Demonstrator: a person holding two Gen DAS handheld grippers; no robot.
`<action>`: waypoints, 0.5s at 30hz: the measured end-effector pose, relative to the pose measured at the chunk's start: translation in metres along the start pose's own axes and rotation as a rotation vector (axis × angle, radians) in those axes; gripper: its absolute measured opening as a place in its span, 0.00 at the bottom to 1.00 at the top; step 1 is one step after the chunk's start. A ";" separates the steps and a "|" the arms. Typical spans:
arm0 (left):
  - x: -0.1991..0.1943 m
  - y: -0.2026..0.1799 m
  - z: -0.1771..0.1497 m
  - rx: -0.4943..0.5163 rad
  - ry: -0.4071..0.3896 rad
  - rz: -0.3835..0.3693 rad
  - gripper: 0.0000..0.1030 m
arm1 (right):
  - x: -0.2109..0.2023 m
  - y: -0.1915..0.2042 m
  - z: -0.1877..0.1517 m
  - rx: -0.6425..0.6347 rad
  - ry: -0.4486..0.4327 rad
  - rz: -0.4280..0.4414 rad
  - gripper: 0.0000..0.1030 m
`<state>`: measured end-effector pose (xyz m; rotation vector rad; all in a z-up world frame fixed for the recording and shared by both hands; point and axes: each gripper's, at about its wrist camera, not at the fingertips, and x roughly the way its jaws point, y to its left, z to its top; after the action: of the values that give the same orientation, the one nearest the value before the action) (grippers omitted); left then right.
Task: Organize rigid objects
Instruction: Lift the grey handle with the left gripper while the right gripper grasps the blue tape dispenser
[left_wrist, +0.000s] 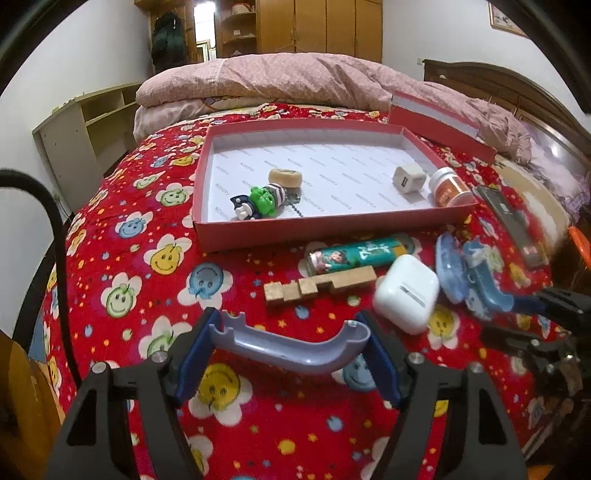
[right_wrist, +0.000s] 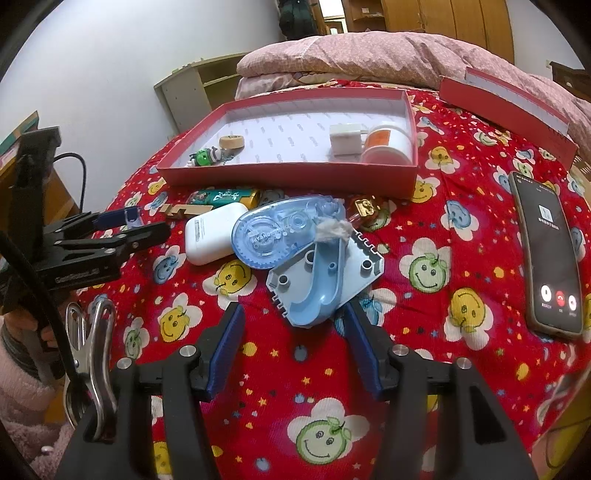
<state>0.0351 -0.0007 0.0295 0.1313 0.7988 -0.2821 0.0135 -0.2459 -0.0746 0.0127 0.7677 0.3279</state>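
My left gripper (left_wrist: 290, 347) is shut on a curved lavender plastic track piece (left_wrist: 291, 341), held above the red bedspread. It also shows from the side in the right wrist view (right_wrist: 122, 225). My right gripper (right_wrist: 295, 332) is open, its jaws either side of the near end of a grey-and-blue toy ramp piece (right_wrist: 325, 275) lying on the spread. A blue correction tape dispenser (right_wrist: 280, 230) rests against the ramp. A white earbud case (left_wrist: 406, 293), a teal lighter (left_wrist: 360, 253) and a wooden puzzle stick (left_wrist: 319, 286) lie in front of the red box tray (left_wrist: 258, 230).
The tray holds a green figure keychain (left_wrist: 258, 201), a wooden disc (left_wrist: 285, 176), a white charger cube (left_wrist: 408, 179) and an orange jar (left_wrist: 450, 190). The red lid (left_wrist: 439, 123) lies behind. A phone (right_wrist: 546, 251) lies at right. A pink quilt (left_wrist: 295, 77) is folded beyond.
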 end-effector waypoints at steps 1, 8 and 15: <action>-0.001 0.000 -0.001 -0.006 0.003 0.000 0.76 | -0.001 0.000 0.000 0.002 0.000 -0.002 0.56; -0.004 0.002 -0.010 -0.046 0.030 -0.013 0.75 | -0.011 -0.008 0.004 0.034 -0.027 -0.037 0.55; -0.005 -0.003 -0.011 -0.044 0.029 -0.015 0.75 | -0.010 -0.001 0.016 -0.001 -0.053 -0.041 0.35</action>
<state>0.0234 0.0003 0.0258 0.0888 0.8349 -0.2769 0.0182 -0.2485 -0.0566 0.0045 0.7141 0.2877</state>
